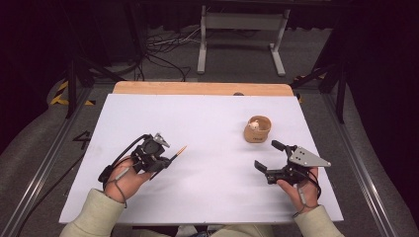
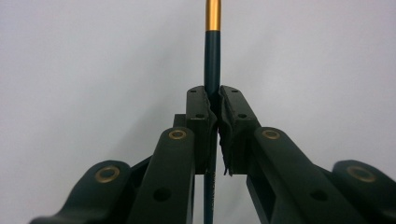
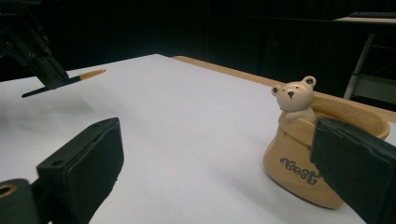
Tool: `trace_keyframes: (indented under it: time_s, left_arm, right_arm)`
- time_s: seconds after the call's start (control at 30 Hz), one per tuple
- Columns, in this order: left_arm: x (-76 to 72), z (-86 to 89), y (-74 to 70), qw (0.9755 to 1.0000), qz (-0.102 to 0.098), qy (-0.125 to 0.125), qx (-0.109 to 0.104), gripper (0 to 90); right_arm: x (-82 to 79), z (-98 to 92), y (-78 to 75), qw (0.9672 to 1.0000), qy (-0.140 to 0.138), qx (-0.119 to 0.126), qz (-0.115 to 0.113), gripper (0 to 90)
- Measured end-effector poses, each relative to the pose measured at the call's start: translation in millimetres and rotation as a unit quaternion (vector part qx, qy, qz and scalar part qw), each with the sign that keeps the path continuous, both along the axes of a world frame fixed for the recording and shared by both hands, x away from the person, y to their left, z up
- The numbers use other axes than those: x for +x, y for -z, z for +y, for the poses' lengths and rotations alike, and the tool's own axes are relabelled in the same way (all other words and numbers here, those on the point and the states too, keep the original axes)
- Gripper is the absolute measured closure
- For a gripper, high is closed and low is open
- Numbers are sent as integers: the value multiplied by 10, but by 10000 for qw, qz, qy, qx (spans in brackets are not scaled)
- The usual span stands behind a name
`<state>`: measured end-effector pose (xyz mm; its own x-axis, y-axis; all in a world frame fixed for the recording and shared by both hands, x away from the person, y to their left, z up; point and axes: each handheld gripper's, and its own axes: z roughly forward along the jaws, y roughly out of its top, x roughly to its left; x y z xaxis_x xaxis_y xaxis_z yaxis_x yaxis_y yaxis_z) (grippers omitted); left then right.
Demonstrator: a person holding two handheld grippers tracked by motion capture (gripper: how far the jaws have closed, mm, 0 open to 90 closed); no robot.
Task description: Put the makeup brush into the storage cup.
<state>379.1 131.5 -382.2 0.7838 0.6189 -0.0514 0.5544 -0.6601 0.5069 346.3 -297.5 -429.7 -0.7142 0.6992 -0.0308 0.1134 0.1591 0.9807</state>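
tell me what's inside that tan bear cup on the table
A small bear figure peeks over the rim of the tan cup, at its edge. The cup's wall hides the bottom, so anything lower inside cannot be seen.

We see the white bench evenly and brightly lit from above, while the room around it falls into near black. Shadows are soft and faint. In the left gripper view the near arms of the left hand-held gripper blur at the bottom edge; the right gripper view is dimmer, its near pads soft.
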Motion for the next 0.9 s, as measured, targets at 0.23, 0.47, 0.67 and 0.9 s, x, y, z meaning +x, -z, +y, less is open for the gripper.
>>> trace_keyframes:
  time_s: [0.23,0.47,0.67,0.9]
  left_arm:
    - [-30,12,-48,9975,-336,162,-592,833]
    - [-61,18,-61,9922,-550,297,-1075,833]
    - [-101,9,-49,9826,-861,526,-1562,833]
    - [-125,-44,-17,9688,-1111,829,-2055,833]
  right_arm:
    - [-4,12,-9,10000,-55,16,-8,6]
    - [-4,15,-13,9999,-97,63,2,6]
    - [-6,15,-20,9999,-112,116,-1,6]
    - [-7,24,-20,9997,-177,173,14,6]
